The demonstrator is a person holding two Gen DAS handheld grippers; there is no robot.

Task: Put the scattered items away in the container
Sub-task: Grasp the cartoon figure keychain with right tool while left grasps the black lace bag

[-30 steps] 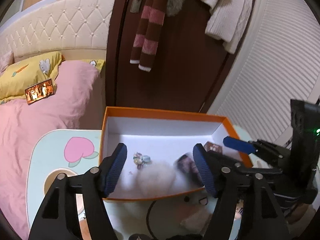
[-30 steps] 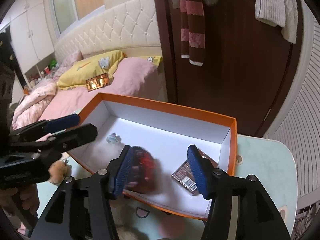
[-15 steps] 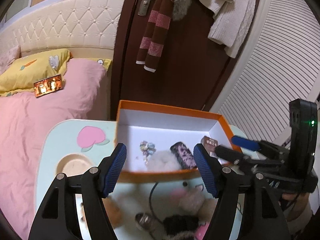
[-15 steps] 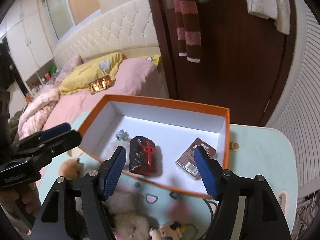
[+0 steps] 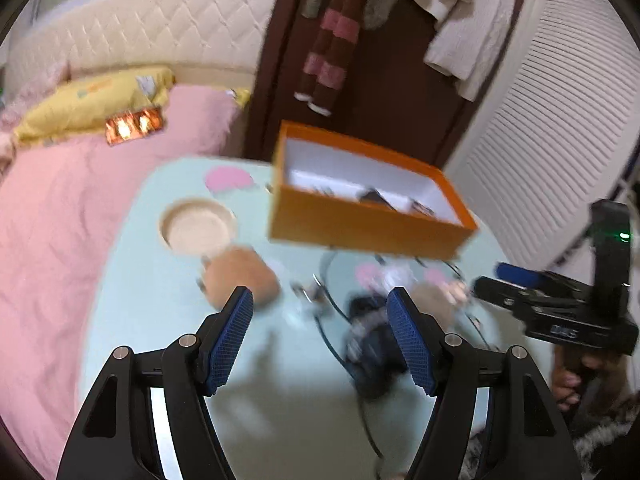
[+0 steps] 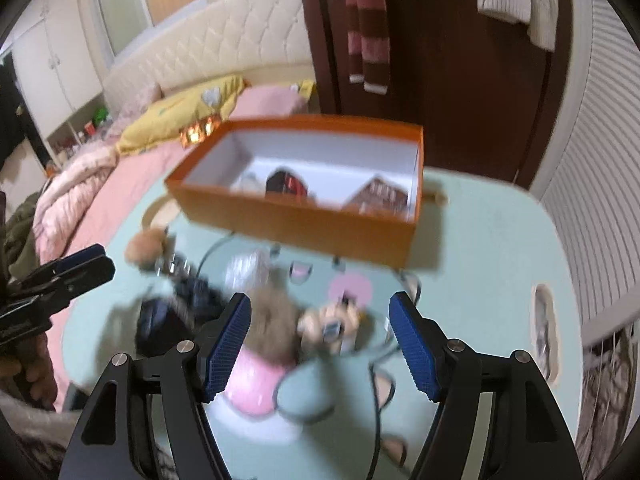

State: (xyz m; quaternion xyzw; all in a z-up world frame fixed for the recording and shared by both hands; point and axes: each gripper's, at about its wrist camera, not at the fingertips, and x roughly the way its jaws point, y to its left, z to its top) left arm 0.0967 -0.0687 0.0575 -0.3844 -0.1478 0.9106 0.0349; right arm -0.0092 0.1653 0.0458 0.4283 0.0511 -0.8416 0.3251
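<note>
The orange box (image 5: 372, 226) (image 6: 304, 224) stands at the far side of the mint table (image 5: 160, 320). In it lie a dark item with red marks (image 6: 286, 186) and a brown packet (image 6: 380, 194). My left gripper (image 5: 320, 320) hangs open over the table, a tan pompom (image 5: 240, 280) by its left finger and a dark furry item (image 5: 372, 344) by its right. My right gripper (image 6: 320, 320) is open above a grey-brown fluffy item (image 6: 272, 320) and a small bear charm (image 6: 332, 320). Nothing is held. All views are motion-blurred.
A pink bed (image 5: 60, 220) borders the table's left side. A dark door (image 5: 380, 112) with a hung scarf and a louvred wall (image 5: 560, 120) stand behind the box. A round cup recess (image 5: 198, 226) sits left of the box. A white fluffy ball (image 6: 246, 270) lies near the box.
The right gripper let go of the dark red-marked item, which now lies in the box, and its jaws widened. Both grippers drew back from the box over the scattered items.
</note>
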